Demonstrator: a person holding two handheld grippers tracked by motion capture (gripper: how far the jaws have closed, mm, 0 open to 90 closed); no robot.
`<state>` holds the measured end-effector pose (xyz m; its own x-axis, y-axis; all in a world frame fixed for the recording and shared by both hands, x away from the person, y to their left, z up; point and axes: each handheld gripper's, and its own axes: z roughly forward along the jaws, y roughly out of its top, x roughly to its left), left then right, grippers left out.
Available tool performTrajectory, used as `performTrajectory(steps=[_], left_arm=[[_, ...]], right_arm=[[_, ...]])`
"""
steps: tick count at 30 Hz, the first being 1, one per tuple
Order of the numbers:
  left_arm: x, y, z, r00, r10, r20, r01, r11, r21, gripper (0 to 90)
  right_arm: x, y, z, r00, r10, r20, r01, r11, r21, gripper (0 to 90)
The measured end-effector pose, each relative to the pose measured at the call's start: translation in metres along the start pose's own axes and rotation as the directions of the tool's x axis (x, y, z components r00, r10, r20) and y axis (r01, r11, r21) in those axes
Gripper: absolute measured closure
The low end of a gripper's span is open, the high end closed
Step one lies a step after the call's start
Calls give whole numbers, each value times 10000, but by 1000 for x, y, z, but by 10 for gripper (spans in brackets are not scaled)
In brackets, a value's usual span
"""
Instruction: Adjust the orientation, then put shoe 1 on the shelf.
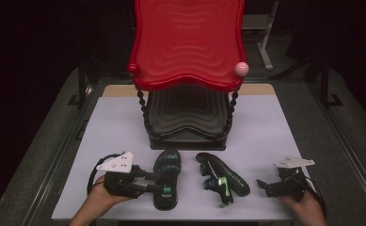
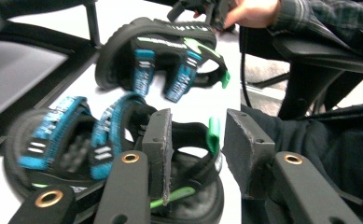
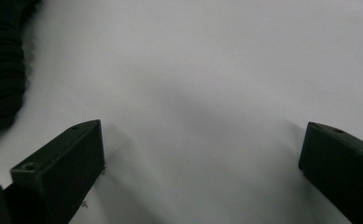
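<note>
1. Hands enter at the bottom edge of the high view, each holding a tool: left tool (image 1: pixel 158 182) at lower left, right tool (image 1: pixel 261 184) at lower right.
2. Left sandal (image 1: pixel 166 178) lies flat on the white tabletop (image 1: pixel 119 127), lower centre, toe toward the rack (image 1: pixel 186 113). In the left gripper view the left tool's jaws stand partly open on either side of the heel strap's green tab (image 2: pixel 212 134); contact cannot be told, and nothing is clamped.
3. Right sandal (image 1: pixel 220 180) lies just right of centre, tipped on its side and angled, apart from its mate; it appears at upper centre in the left gripper view (image 2: pixel 160 53).
4. Right tool: jaws wide apart, holding nothing, over bare tabletop in the right gripper view, well to the right of the right sandal.
5. Rack: red upper tray (image 1: pixel 186 42) and dark lower shelf, both bare, upper centre.
6. Progress (judged): early. Both sandals sit in front of the rack; neither is lifted. Closing on the strap, lifting and placing each sandal appear to remain.
</note>
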<state>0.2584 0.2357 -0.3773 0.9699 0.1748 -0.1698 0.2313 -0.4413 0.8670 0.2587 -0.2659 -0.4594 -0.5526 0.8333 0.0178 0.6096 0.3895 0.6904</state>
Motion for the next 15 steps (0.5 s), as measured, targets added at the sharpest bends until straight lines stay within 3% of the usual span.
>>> performTrajectory(steps=[7,15], left_arm=[[15,14,-4,9991,-155,-395,151,9998,-115,519],[38,20,6,9960,-407,-796,403,9992,-68,392]], right_arm=[[0,0,0,10000,-10,12,10,10000,1,0],[0,0,0,10000,-9,16,9,10000,0,0]])
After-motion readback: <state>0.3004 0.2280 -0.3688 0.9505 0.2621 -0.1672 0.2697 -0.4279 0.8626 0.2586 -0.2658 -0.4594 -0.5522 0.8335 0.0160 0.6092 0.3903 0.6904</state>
